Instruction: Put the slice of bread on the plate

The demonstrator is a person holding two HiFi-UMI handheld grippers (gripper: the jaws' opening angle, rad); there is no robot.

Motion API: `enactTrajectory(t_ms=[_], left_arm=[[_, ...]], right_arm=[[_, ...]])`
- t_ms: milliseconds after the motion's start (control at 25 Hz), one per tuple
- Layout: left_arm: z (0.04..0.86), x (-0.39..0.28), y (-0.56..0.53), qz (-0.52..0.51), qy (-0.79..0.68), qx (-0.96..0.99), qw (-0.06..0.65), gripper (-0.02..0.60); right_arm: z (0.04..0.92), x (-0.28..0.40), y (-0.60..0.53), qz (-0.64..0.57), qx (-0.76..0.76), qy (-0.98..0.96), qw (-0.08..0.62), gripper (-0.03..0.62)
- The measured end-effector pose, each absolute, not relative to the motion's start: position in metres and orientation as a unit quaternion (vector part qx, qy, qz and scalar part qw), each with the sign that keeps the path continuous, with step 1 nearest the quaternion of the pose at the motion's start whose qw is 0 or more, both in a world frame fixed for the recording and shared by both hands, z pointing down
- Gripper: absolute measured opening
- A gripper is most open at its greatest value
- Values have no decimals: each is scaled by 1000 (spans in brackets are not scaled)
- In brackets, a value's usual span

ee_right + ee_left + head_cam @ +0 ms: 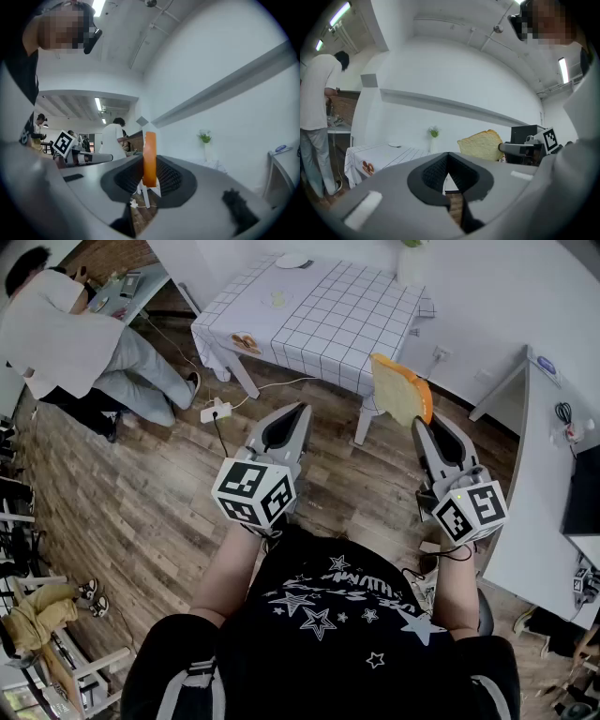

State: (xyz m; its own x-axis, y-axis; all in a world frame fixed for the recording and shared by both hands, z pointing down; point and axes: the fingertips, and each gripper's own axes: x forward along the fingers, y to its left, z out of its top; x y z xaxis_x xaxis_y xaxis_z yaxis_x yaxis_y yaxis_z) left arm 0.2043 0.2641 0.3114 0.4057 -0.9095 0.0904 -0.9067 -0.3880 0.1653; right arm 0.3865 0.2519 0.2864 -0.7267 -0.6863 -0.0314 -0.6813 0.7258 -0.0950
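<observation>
My right gripper is shut on the lower edge of a slice of bread, which it holds upright in the air over the wooden floor. In the right gripper view the bread shows edge-on, its orange crust standing between the jaws of the gripper. My left gripper is level beside it, shut with nothing in it; its tips meet. The left gripper view also shows the bread off to the right. A white plate lies at the far end of the checked table ahead.
A person in a white shirt bends over a counter at the far left. A power strip and cables lie on the floor in front of the table. A white desk runs along the right. A vase with a plant stands by the wall.
</observation>
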Motion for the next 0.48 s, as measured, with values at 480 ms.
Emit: enactTrajectory(t_ms=[480], left_arm=[[327,203,256,8,-561,821,103,8]], right_arm=[[297,381,245,-50,-348,936,25,89]])
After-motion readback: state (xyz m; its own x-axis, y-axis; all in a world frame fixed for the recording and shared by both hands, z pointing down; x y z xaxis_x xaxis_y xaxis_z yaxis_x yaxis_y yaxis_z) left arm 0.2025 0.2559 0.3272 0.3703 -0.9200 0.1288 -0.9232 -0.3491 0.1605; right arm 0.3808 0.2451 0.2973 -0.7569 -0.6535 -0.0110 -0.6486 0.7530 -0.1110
